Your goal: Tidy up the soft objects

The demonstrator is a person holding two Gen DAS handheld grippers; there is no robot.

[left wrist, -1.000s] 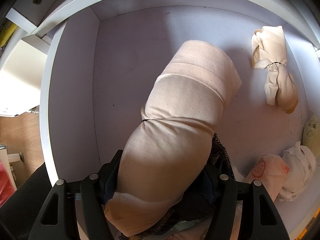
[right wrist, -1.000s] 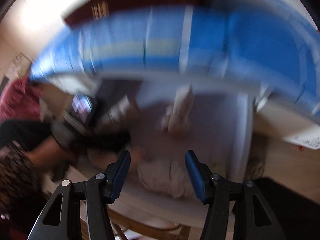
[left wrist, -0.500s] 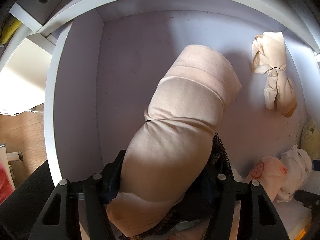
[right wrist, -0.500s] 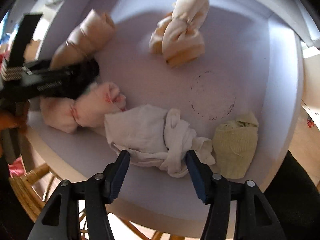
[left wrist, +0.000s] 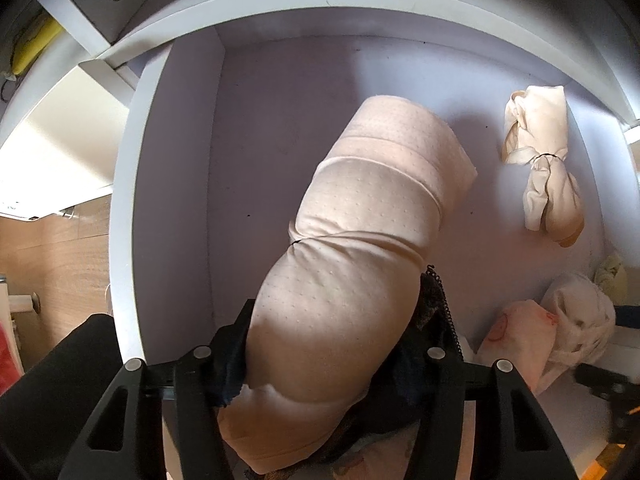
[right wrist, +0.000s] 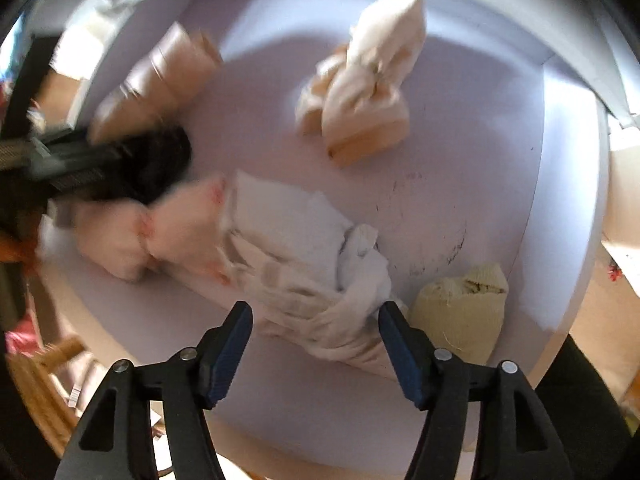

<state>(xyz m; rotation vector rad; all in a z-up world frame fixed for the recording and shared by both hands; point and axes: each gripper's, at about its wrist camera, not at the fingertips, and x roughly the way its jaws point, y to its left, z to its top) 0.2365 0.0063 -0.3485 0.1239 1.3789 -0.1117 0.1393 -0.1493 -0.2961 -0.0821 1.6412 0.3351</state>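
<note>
Two hand-held grippers: both over white drawer [left wrist: 124, 216]
Left hand-held gripper [left wrist: 320, 364]: closing, pinching beige roll [left wrist: 360, 248], frame centre
Right hand-held gripper [right wrist: 316, 340]: opening, straddling white bundle [right wrist: 316, 264], lower centre

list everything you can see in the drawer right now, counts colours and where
drawer: 1, white, holds all the bundles
rolled cloth: 1, peach, left side, between the left gripper's jaws
tied bundle: 1, cream, far middle
pink-print bundle: 1, pale pink, near left
loose cloth: 1, white, near middle, between the right gripper's jaws
small bundle: 1, yellow-green, near right
left gripper: 1, black, jaws closing on the rolled cloth
right gripper: 1, black with blue pads, jaws opening over the loose cloth
</note>
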